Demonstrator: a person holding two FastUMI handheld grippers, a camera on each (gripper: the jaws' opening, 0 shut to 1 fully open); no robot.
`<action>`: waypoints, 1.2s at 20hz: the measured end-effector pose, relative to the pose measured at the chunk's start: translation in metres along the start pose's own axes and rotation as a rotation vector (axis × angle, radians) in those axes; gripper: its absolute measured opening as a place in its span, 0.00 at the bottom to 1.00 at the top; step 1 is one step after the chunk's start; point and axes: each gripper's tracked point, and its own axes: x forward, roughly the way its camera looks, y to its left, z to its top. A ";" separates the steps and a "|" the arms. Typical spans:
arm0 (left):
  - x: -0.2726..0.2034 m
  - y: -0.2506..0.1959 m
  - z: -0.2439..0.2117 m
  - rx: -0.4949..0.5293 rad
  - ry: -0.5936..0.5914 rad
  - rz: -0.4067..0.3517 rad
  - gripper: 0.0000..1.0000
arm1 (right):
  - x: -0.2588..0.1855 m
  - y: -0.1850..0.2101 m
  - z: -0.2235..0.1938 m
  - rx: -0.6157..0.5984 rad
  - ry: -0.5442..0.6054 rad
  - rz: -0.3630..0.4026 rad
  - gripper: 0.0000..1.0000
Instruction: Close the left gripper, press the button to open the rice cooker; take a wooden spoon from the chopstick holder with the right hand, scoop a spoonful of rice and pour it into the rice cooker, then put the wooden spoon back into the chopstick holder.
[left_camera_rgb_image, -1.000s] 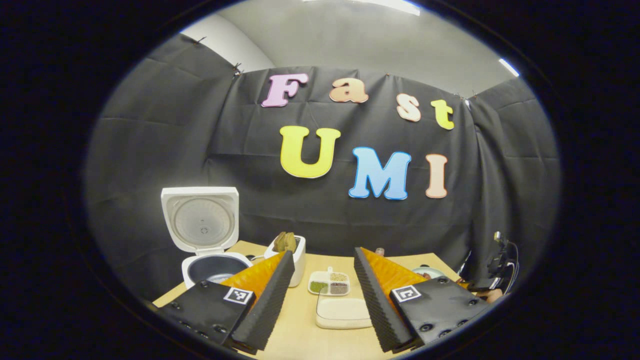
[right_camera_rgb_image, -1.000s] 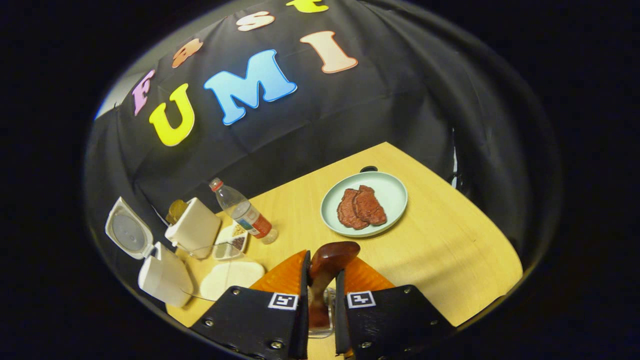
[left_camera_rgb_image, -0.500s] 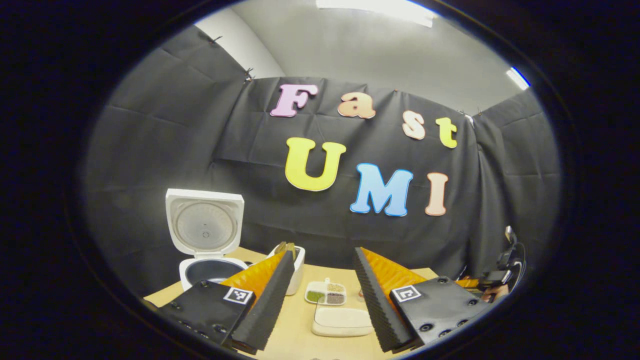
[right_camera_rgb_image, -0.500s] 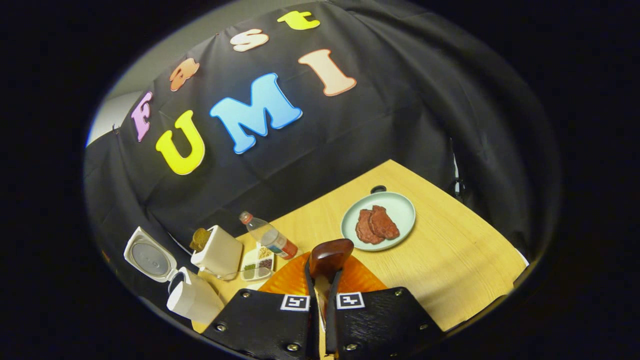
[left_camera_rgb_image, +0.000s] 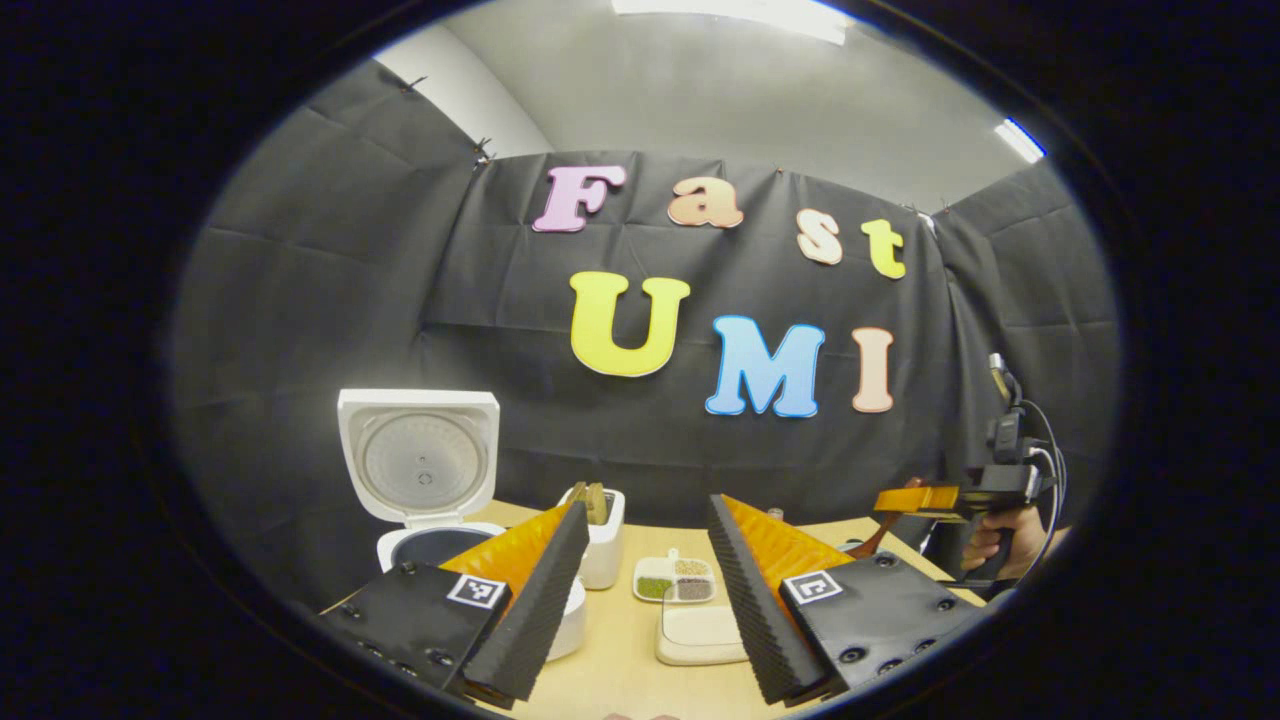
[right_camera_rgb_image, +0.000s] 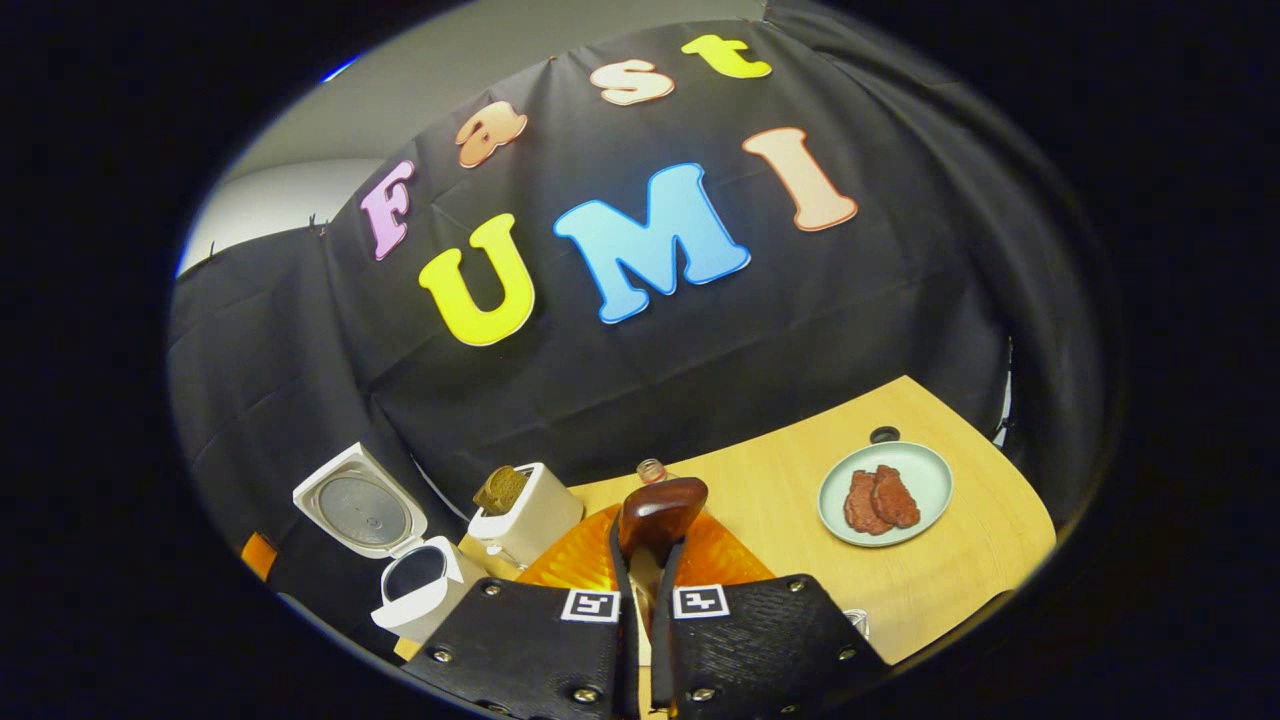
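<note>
Across the left gripper view, the left gripper (left_camera_rgb_image: 640, 560) is hanging spread wide over the table (left_camera_rgb_image: 620, 680); the rice cooker (left_camera_rgb_image: 425, 480) is standing far left, lid up, the chopstick holder (left_camera_rgb_image: 603, 540) just right of it; the right gripper (left_camera_rgb_image: 915, 498) is hovering far right. Across the right gripper view, its fingers (right_camera_rgb_image: 625, 570) are pinching the wooden spoon (right_camera_rgb_image: 657, 512); a plate (right_camera_rgb_image: 930, 475) is sitting right.

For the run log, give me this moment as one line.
rice cooker: lid open | right gripper: shut on wooden spoon, above table | left gripper: open, empty
</note>
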 end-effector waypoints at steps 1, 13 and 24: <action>-0.001 0.003 0.002 0.007 0.000 -0.003 0.86 | 0.009 0.008 -0.006 -0.017 0.008 0.006 0.05; -0.016 0.053 -0.003 0.088 0.006 0.061 0.86 | 0.094 0.015 -0.113 -0.315 0.160 -0.071 0.06; -0.022 0.077 -0.026 0.067 0.069 0.085 0.86 | 0.107 0.043 -0.160 0.080 0.266 0.015 0.05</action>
